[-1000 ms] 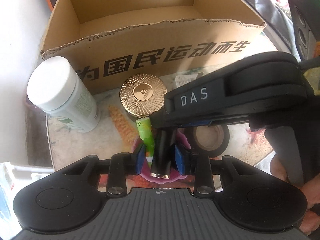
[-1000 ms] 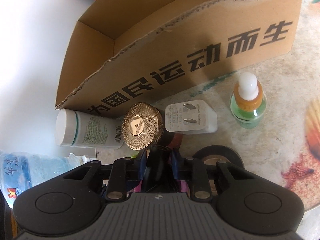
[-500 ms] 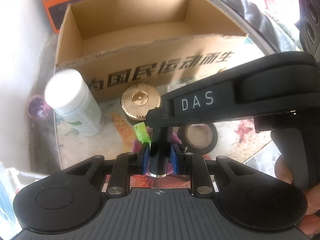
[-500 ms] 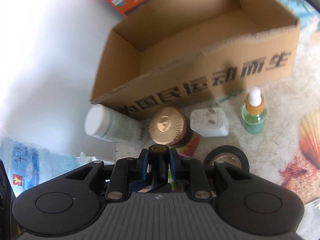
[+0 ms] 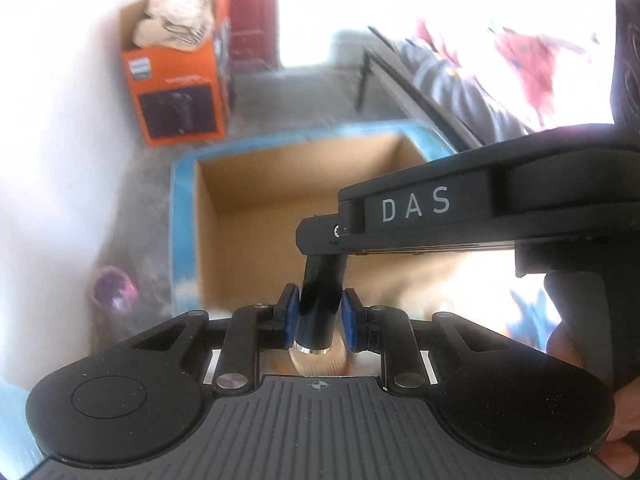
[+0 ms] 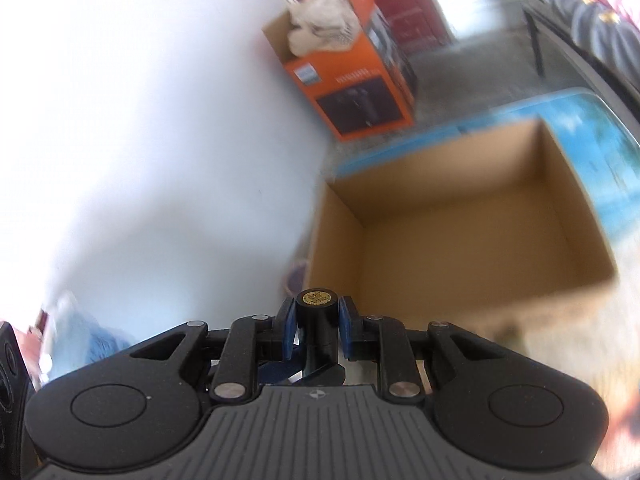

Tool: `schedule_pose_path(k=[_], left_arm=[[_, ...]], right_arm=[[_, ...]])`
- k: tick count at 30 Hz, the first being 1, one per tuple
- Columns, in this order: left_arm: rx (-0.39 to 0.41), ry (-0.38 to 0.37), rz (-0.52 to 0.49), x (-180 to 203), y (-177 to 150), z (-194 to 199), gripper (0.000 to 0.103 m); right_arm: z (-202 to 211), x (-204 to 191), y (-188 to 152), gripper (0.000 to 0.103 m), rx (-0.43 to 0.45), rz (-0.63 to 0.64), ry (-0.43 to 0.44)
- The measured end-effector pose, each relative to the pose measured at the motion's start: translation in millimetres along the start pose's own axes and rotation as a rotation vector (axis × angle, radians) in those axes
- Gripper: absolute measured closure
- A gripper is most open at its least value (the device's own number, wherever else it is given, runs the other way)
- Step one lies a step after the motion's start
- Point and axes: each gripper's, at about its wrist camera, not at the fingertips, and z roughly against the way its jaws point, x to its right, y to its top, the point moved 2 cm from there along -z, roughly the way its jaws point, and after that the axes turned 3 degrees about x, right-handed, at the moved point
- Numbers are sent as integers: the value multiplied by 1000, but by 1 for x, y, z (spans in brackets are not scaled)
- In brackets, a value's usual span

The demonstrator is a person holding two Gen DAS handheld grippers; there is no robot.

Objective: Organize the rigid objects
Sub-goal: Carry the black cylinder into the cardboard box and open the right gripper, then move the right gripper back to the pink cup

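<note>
Both grippers point(image 5: 318, 316) point(image 6: 318, 330) downtilted, clamping tube point(image 5: 318, 300)

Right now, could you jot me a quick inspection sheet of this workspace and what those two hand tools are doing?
Surface: blue-edged table, blurred.
Job's things: black tube, gold-capped end in the right view; open cardboard box, nothing seen inside.
Clutter: nothing seen clearly; a purple blur at the left.
Grippers: left gripper and right gripper both have their fingers shut on the black tube, held in front of the box.
Cables: nothing seen.
Surroundings: orange carton with pale stuffing, white wall, red door.
</note>
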Motion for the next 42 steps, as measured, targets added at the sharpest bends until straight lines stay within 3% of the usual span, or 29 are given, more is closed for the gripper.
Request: schedule_pose_path(k=[5,11,17,25,31,34,42], left_arm=[[-8,53,77,-18,43,-47,81],[-136,92,199,-39,69,-120,81],[-254,169,238,-48,73,-162,81],[-320,242,280,-59,68,-186,81],[-330,265,299,-63,68,-190,79],[-303,253,317,-63,73,-182,76],[-122,171,326,-55,80,-120,62]], right_arm=[[-49,20,60,79,-41,-36,58],[-139,68,101,78,-244,-121,60],[-215,108,106,78,-421,-200,71],[-276,125,96,78,-531,-224,81],[-306,126,87,73,-554,-227,125],[-307,128,87,48,-525,-242,124],[-250,109,111,48,-357,-198,158]])
